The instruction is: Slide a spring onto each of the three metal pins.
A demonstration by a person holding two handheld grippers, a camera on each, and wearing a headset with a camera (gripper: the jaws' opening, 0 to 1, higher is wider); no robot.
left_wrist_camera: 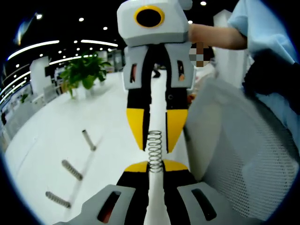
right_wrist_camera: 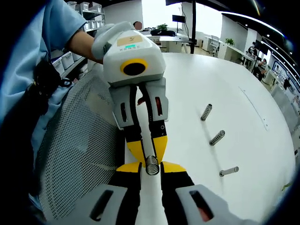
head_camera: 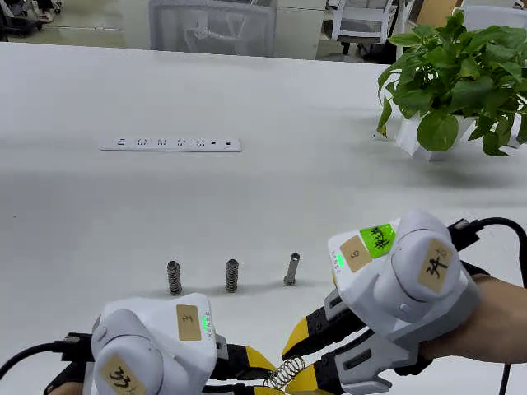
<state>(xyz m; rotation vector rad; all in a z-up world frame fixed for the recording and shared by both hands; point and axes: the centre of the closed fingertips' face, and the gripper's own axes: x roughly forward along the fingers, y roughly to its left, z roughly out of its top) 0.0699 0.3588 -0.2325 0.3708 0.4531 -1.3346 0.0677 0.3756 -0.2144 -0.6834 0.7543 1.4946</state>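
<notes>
While gripped at opposite ends by left gripper (right_wrist_camera: 150,157) and right gripper (left_wrist_camera: 154,143), jaws nearly closed: spring (head_camera: 284,372) in mid-air; rightmost pin (head_camera: 291,269) bare.

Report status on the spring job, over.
Left gripper shut on spring; right gripper jaws straddle it, grip unclear. Pins: left pin and middle pin loaded, right pin bare. Nothing blocking that pin.
</notes>
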